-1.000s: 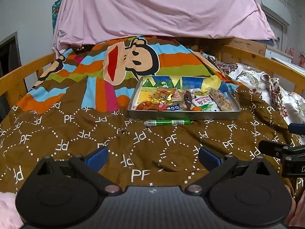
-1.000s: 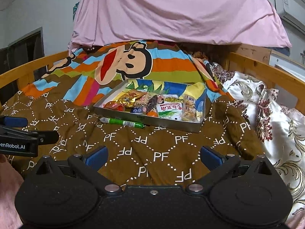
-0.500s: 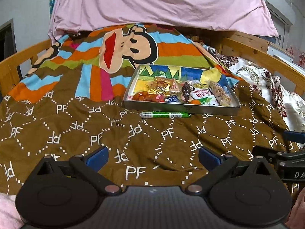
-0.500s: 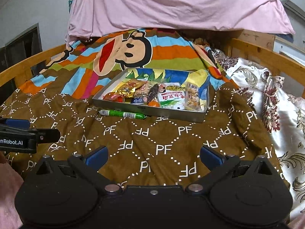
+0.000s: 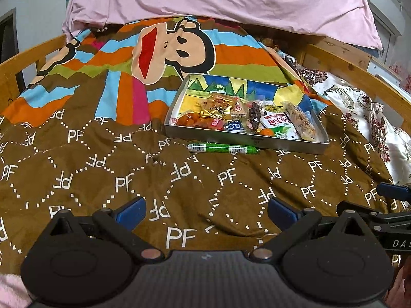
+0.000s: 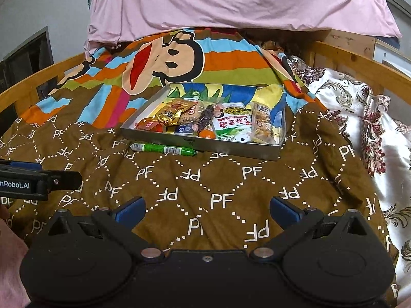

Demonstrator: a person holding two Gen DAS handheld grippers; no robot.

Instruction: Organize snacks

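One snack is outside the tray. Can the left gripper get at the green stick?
Probably yes. The green stick lies alone on the blanket before the tray; the open left gripper faces it, nothing between.

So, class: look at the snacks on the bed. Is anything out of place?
Yes. One green stick-shaped snack packet lies on the brown blanket just in front of the metal tray, while every other snack sits inside the tray. Nothing looks spilled or damaged. Both hand-held grippers are open and empty.
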